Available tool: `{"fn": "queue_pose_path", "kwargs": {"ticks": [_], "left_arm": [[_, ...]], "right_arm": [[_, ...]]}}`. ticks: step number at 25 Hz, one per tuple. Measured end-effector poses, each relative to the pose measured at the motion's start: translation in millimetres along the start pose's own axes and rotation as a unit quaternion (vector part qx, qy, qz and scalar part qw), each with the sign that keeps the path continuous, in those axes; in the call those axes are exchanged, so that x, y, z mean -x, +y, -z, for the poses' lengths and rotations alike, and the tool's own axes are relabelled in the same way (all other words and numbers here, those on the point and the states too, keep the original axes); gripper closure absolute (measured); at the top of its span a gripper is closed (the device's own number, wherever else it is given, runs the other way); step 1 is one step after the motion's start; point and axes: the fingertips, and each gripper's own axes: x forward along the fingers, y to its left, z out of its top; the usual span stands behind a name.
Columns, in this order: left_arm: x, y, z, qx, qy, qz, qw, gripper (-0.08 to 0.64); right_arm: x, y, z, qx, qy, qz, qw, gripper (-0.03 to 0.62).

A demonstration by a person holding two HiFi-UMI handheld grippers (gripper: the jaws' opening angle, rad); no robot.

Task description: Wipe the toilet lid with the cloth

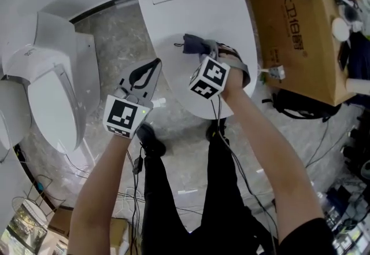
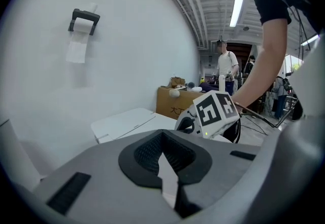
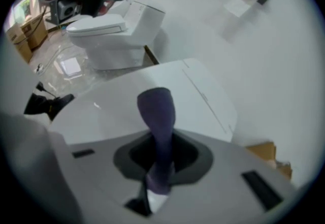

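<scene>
The white toilet lid (image 1: 196, 11) is down and fills the upper middle of the head view. My right gripper (image 1: 203, 51) hovers over its front half, shut on a dark blue cloth (image 1: 193, 44) that sticks out past the jaws. In the right gripper view the cloth (image 3: 157, 111) stands up from between the jaws of the right gripper (image 3: 160, 164), above the lid (image 3: 101, 111). My left gripper (image 1: 154, 65) hangs left of the toilet's front edge, over the floor. Its jaws meet with nothing between them, as the left gripper view shows of the left gripper (image 2: 163, 159).
A second white toilet (image 1: 52, 92) stands at the left. A cardboard box (image 1: 300, 28) with brushes on top sits right of the toilet. Cables and the person's legs cover the marble floor below. A paper roll holder (image 2: 84, 20) hangs on the wall.
</scene>
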Motion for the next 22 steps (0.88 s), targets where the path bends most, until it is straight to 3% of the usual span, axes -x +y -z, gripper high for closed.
{"fn": "queue_pose_path", "kwargs": {"ticks": [5,12,22], "left_arm": [[-18.8,-13.3,-6.1,0.001,0.004,0.015,0.9999,0.543],[-40.7,-28.3,-12.7,-0.012,0.004,0.032,0.9994,0.543],[-58.0,-46.7,-9.8,0.007,0.019,0.045,0.9988,0.543]], "right_arm": [[2.6,-45.3,71.5,-0.036,0.039,0.027,0.998,0.525],[2.1,-72.1,157.4,-0.064,0.094,0.045,0.992,0.525],[-9.5,-69.4,213.4,-0.091,0.132,0.036,0.986,0.525]]}}
